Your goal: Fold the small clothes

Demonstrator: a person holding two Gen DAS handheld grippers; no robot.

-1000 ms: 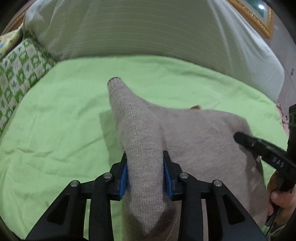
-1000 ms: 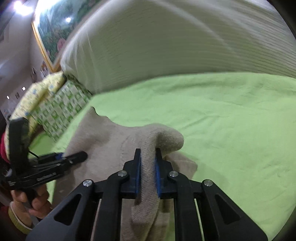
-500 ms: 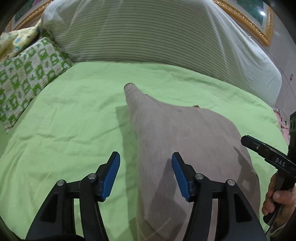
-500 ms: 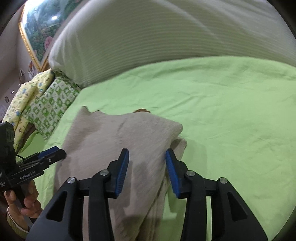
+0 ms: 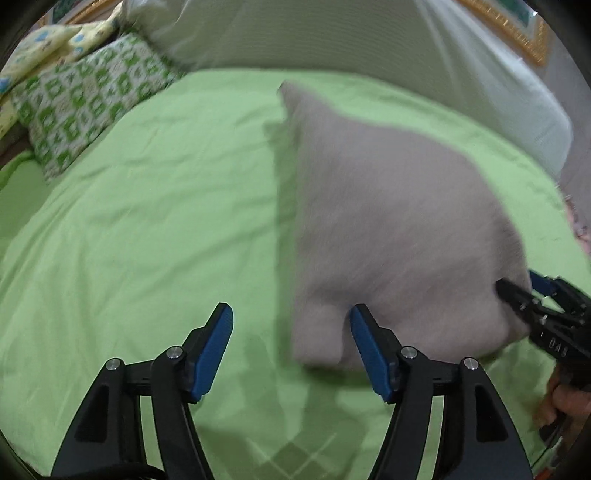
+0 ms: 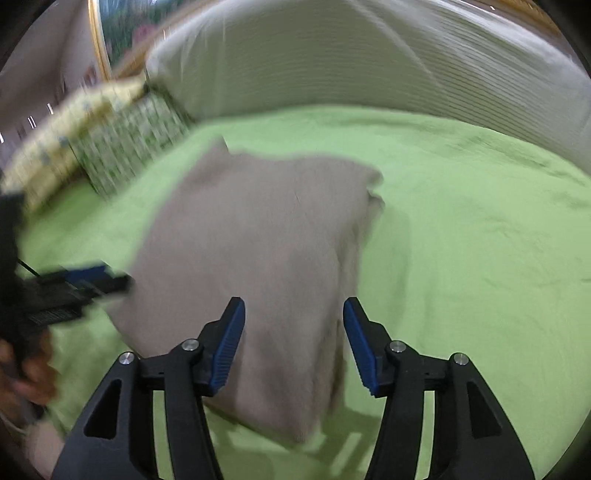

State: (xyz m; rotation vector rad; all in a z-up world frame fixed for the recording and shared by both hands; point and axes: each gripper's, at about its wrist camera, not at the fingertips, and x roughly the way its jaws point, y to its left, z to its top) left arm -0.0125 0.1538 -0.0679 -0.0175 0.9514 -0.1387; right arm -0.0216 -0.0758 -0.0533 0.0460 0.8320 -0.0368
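Note:
A beige knit garment (image 5: 388, 221) lies folded flat on the green bedsheet (image 5: 147, 240); it also shows in the right wrist view (image 6: 258, 240). My left gripper (image 5: 291, 350) is open and empty, just off the garment's near left corner. My right gripper (image 6: 293, 343) is open and empty over the garment's near right edge. Each gripper shows in the other's view: the right one (image 5: 543, 317) at the garment's right side, the left one (image 6: 74, 288) at its left side. Both views are blurred by motion.
A large striped white pillow (image 6: 369, 62) lies along the far edge of the bed. A green-and-white patterned pillow (image 5: 85, 107) and a yellow one (image 5: 48, 44) sit at the far left. A gold picture frame (image 5: 517, 33) hangs behind.
Both grippers have let go of the garment, opened and pulled back. The raised folds have dropped and the garment lies flat.

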